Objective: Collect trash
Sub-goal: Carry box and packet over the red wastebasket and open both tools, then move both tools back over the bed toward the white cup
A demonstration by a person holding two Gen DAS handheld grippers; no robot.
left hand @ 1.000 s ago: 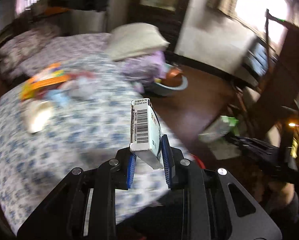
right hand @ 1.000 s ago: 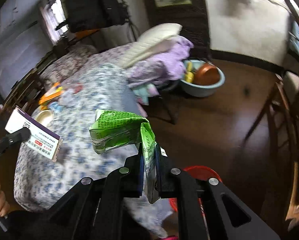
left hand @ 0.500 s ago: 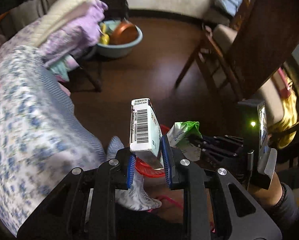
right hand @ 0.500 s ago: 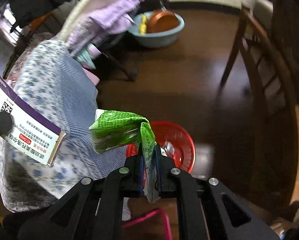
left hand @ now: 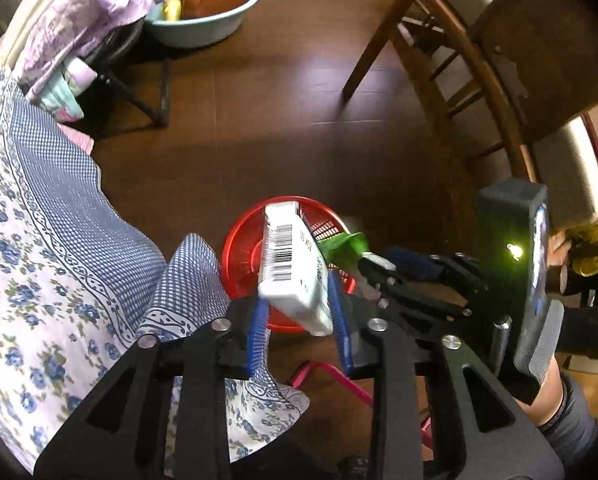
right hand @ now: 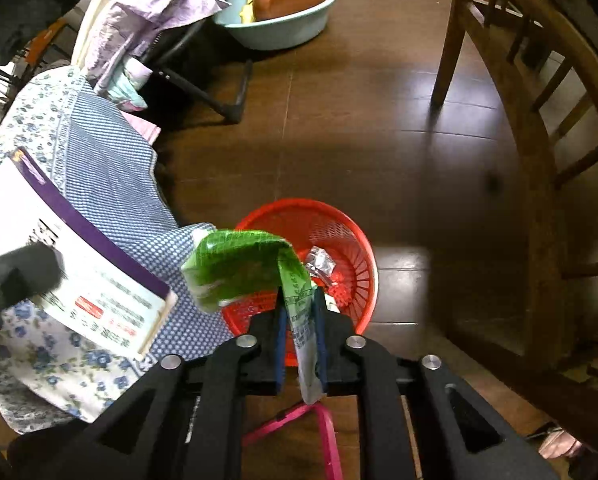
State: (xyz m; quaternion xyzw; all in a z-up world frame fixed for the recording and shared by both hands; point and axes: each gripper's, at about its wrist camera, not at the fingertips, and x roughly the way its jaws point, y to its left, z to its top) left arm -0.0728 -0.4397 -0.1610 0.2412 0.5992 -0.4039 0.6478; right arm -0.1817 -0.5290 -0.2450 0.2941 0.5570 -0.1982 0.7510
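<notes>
A red mesh basket [left hand: 243,256] [right hand: 339,224] stands on the dark wood floor beside the bed. My left gripper [left hand: 299,312] points down over it, jaws opening. A white box with a barcode [left hand: 287,264] [right hand: 91,276] leans tilted between the pads, loose on its left side. My right gripper [right hand: 299,312] [left hand: 379,268] hangs over the basket's near rim, jaws opening too. A crumpled green wrapper [right hand: 239,268] [left hand: 345,246] droops between its pads with a gap showing. Crumpled foil [right hand: 319,260] lies inside the basket.
The bed's blue floral cover [left hand: 39,240] hangs at the left, touching the basket's side. A wooden chair [right hand: 519,120] stands to the right. A teal basin with a brown pan [left hand: 203,20] sits far back, next to a folding stand draped in purple cloth [right hand: 159,4].
Both grippers swung from over the bed to above the red basket and tipped downward. Both sets of jaws have widened, and the white box has tilted between the left pads.
</notes>
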